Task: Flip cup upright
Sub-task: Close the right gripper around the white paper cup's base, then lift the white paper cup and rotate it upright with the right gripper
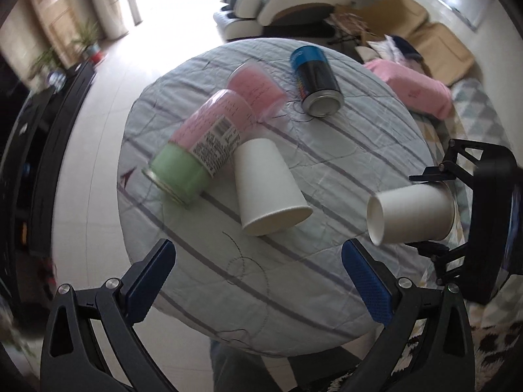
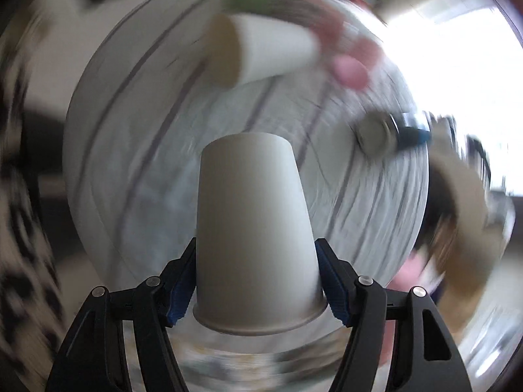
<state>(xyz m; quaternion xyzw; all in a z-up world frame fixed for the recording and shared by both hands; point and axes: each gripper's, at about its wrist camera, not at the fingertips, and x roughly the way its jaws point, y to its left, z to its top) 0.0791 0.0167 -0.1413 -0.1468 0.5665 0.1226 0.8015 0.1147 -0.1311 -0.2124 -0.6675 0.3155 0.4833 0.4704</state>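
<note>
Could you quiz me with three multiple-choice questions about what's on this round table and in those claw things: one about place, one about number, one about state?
1. Where is the blue can?
A. far side of the table
B. on the floor
C. in a gripper

2. How many white paper cups show?
A. one
B. two
C. four

3. The left gripper is:
A. open
B. holding a cup
C. holding a can

Answers: 1 A, it lies beyond the pink containers. 2 B, one cup on the table, one held cup in the right gripper. 3 A, nothing sits between its fingers.

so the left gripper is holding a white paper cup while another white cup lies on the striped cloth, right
Not quite: the right gripper holds the white paper cup, as the right wrist view shows. The left gripper is open and empty. The other white cup does lie on the striped cloth.
</note>
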